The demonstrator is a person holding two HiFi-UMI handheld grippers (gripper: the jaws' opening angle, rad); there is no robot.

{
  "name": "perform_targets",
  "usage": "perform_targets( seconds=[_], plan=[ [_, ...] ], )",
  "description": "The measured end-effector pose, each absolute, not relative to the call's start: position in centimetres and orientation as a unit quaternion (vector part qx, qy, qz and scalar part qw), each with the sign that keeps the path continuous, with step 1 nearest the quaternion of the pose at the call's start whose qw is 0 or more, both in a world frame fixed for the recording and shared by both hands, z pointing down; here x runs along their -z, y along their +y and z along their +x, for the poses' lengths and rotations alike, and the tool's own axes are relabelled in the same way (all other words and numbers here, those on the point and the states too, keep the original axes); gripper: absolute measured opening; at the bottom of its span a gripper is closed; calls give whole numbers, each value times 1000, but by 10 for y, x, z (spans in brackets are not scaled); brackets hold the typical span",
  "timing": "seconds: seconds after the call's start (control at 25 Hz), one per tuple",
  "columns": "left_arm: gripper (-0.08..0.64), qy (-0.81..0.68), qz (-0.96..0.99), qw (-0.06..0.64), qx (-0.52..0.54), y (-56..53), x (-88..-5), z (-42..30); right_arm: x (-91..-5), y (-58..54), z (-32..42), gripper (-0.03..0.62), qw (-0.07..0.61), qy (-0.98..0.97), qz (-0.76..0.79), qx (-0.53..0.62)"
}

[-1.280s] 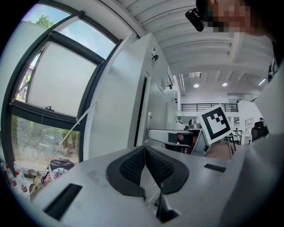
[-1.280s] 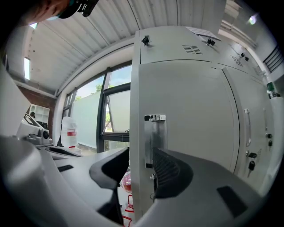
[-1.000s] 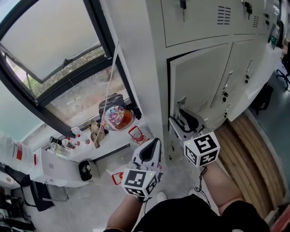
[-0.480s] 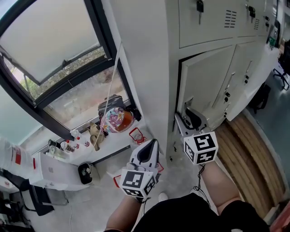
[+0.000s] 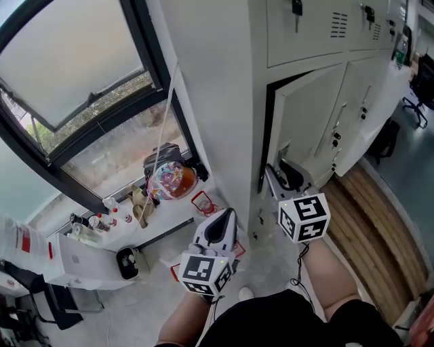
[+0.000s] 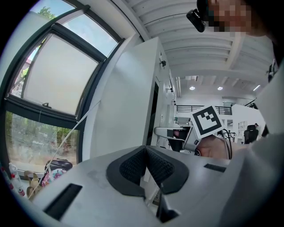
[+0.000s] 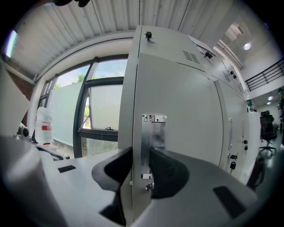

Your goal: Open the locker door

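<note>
Jaws of the right gripper (image 7: 141, 155) have just been closing, and the free edge of the locker door (image 7: 182, 124) stands between them. One pad seems to lie against each face of the door, so I read this as a grasp on the edge, just beside the shiny latch plate (image 7: 153, 133). Jaws of the left gripper (image 6: 145, 153) are clenched together with nothing between them; it hangs apart from the lockers, nearer to the window.

In the head view the locker door (image 5: 308, 115) is in the lower row, in the first compartment next to the side wall of the locker cabinet (image 5: 217, 101). It is already ajar, with a dark gap along its edge.

The door looks like thin painted sheet metal, so it is probably stiff and light and will swing easily on its hinges. The paint is smooth and the pads could slip. The free edge near the latch plate seems the best place to hold, because it is far from the hinges.

Counted: two grippers, one door ajar, at least two closed doors (image 5: 359, 101) beside it in the same row, and two keys (image 5: 296, 7) hanging in the row above.
</note>
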State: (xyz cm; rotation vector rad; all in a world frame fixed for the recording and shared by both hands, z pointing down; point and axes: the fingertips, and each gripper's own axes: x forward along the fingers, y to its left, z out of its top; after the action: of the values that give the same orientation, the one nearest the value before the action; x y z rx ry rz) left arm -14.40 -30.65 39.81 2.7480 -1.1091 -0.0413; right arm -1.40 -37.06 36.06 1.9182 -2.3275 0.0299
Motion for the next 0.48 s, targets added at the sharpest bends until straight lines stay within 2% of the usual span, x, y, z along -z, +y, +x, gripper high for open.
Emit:
perform_targets(
  seconds=[0.48],
  plan=[
    [17, -333, 939, 88, 7, -286, -399, -108, -360, -327, 7, 175, 46, -794, 606, -16]
  ],
)
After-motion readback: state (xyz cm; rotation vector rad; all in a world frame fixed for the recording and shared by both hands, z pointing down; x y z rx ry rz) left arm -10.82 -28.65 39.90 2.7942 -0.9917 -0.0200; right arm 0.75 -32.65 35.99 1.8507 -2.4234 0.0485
